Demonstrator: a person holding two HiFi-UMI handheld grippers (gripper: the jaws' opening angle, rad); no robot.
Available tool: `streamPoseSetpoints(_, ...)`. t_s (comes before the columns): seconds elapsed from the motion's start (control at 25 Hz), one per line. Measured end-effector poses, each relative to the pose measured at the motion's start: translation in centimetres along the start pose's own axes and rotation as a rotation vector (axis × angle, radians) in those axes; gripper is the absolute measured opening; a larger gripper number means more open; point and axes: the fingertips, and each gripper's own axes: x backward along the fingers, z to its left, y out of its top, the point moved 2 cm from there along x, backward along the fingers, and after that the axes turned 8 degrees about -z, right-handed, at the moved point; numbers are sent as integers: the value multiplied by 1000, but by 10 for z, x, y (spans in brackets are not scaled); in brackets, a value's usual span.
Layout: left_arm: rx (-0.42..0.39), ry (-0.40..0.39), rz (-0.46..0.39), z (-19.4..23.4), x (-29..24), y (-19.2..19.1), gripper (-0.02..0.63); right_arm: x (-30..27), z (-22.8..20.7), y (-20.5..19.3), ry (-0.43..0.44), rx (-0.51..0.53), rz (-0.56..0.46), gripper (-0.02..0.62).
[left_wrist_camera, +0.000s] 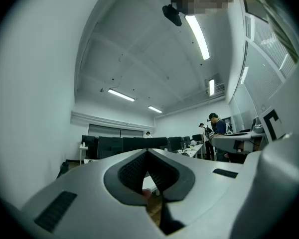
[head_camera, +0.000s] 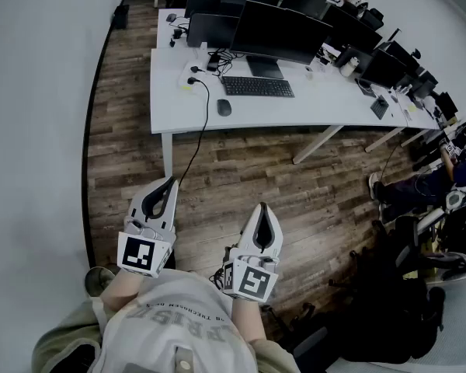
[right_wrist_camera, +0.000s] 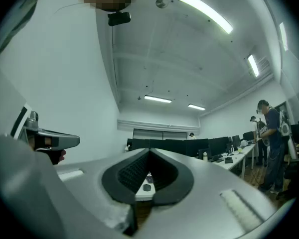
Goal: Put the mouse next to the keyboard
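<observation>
Left tongs (left_wrist_camera: pixel 147 152) closed, seemingly empty

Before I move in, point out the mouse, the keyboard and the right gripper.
mouse (head_camera: pixel 224 107), head view, middle of its dark top.
keyboard (head_camera: pixel 257 87), head view, centre of the key field.
right gripper (head_camera: pixel 262 208), head view, at its closed jaw tips.

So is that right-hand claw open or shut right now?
Shut and empty: the right gripper shows jaws meeting at the tips, nothing between them. The mouse lies on the desk.
</observation>
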Motion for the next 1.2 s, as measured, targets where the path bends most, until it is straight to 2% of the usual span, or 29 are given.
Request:
streamPoseSetpoints(0.52,-3,-1,5,2,-6,1,11,-5,0,-2,9,-7,4,-2)
streamPoseSetpoints(0.72,2,-10,29,6,-14,-5,11,-12,-4,-7,-16,-19,23,-2)
streamPoseSetpoints(0.92,9,-26,50,23,-37,-15,11,-32,-10,-19,-14,-125,5,0)
streamPoseSetpoints(1.0,14,-35,54,29,-49,-17,12,-42,-11,-23,18,-168,4,38)
streamPoseSetpoints(1.08,28,-59,59,34,-63,-19,41,-54,-10,-25,45,-186,12,187)
streamPoseSetpoints(1.12,39,-74,65,37,-71,-21,143,-61,-9,-27,53,-185,18,260)
streamPoseSetpoints(1.2,60,-104,82,44,-88,-26,255,-75,-8,-31,55,-174,30,271)
